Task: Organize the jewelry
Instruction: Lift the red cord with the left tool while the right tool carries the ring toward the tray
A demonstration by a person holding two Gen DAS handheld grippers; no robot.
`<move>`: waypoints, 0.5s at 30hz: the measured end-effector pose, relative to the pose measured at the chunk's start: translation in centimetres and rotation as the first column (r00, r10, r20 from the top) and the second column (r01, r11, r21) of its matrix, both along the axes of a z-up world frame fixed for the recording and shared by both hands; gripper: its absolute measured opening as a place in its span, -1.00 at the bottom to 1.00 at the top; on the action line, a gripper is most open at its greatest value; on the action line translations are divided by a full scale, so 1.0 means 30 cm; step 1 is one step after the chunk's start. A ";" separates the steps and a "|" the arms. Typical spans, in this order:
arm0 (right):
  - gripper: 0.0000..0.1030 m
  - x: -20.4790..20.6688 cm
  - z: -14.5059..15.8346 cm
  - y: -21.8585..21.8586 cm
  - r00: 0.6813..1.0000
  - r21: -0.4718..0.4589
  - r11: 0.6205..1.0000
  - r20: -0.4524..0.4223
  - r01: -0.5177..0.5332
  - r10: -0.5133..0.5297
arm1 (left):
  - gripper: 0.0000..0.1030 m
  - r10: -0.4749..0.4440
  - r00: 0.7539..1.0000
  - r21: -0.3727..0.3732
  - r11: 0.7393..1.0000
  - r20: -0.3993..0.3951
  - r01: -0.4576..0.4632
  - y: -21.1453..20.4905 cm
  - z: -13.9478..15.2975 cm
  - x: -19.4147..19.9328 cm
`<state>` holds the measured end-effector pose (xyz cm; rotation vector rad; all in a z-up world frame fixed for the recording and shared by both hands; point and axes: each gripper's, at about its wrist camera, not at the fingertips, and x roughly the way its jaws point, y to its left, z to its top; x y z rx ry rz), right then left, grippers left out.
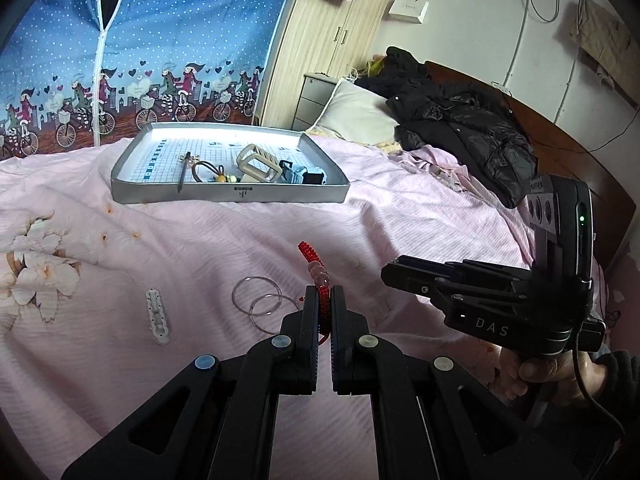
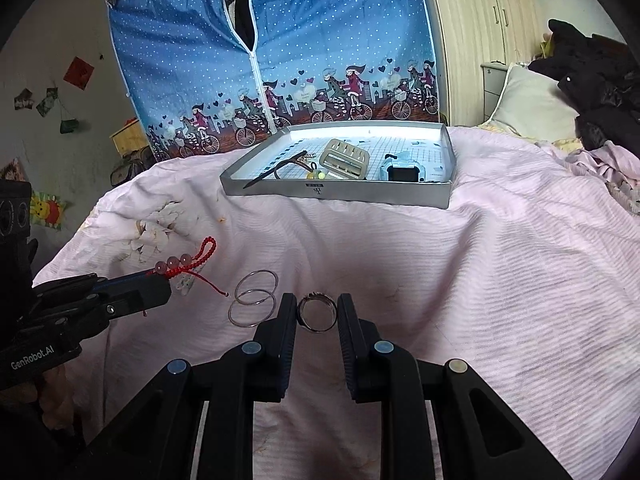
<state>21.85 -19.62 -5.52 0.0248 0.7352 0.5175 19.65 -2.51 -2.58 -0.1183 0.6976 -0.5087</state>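
1. Left gripper [image 1: 325,300]: jaws nearly shut, clamped on a red beaded bracelet [image 1: 314,258] with three pale pink round beads and a thin red cord.
2. Held clear of the pink ribbed bedspread [image 1: 200,240]; red bead strand sticking up and away past the jaw tips, long axis roughly in line with the fingers in the left wrist view, pointing toward the tray.
3. In the right wrist view, same bracelet [image 2: 188,264] slanting up to the right from the left gripper [image 2: 160,292], red loop at the far end, cord tail trailing right toward the hoops.
4. Right gripper [image 2: 318,312]: jaws partly open, straddling one dark metal ring [image 2: 316,314]; ring standing on edge on the bed, opening facing the camera, left side at or just beside the left jaw, a small gap to the right jaw. Cannot tell whether actually gripped.
5. Two thin silver hoops [image 2: 254,298] lying flat on the bedspread, overlapping, between the two grippers.
6. One small white oblong perforated piece [image 1: 157,316] flat on the bed, left of the hoops, long axis running near to far.
7. One shallow grey rectangular tray [image 1: 132,194] farther back on the bed, with a gridded floor.
8. In the tray: one dark stick-like pin [image 1: 183,174], one brown hair tie with yellow-green beads [image 1: 212,172], one beige slotted clip [image 1: 258,162], one grey-blue blocky watch-like item [image 1: 304,174].
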 end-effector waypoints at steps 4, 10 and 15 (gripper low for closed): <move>-0.62 -0.004 -0.003 0.011 1.000 -0.004 1.000 -0.003 -0.011 0.011 | -0.95 0.005 1.000 0.027 1.000 -0.006 -0.004 -0.002 -0.014 -0.003; -0.62 0.035 0.023 0.018 0.999 0.001 1.000 0.035 -0.029 0.029 | -0.95 0.026 1.000 0.020 0.999 -0.005 -0.026 0.002 0.000 0.046; -0.62 0.178 0.057 0.020 0.996 0.023 1.000 0.092 -0.013 0.011 | -0.95 0.126 0.992 -0.065 0.990 -0.011 -0.126 0.039 0.044 0.208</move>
